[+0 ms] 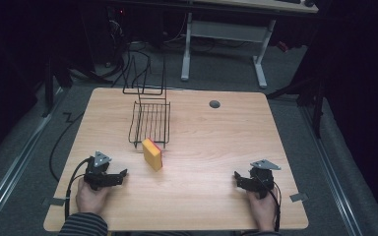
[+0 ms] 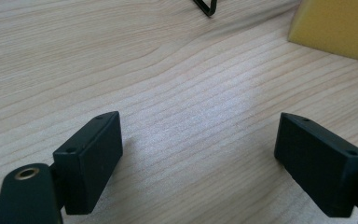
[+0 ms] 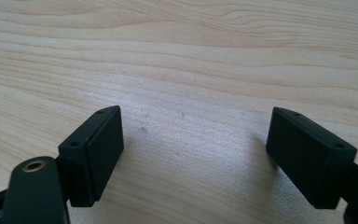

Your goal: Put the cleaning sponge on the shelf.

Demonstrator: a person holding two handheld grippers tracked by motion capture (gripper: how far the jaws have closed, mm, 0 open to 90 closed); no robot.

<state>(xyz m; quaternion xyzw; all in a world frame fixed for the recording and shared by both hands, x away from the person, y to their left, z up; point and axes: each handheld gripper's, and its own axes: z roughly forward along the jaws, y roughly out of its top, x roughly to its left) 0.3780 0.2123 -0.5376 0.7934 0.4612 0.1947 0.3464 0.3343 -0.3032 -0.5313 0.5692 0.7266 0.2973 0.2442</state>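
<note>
Wooden table bears a yellow, pink-edged sponge; both grippers' jaws gape wide, holding nothing.

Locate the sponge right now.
In the high view the sponge stands on the table left of centre, at the wire rack's near edge, ahead of the left gripper.

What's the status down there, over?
Left gripper and right gripper open, empty, low over the wooden table. Yellow sponge with pink edge untouched beside the black wire rack. Path clear.
</note>
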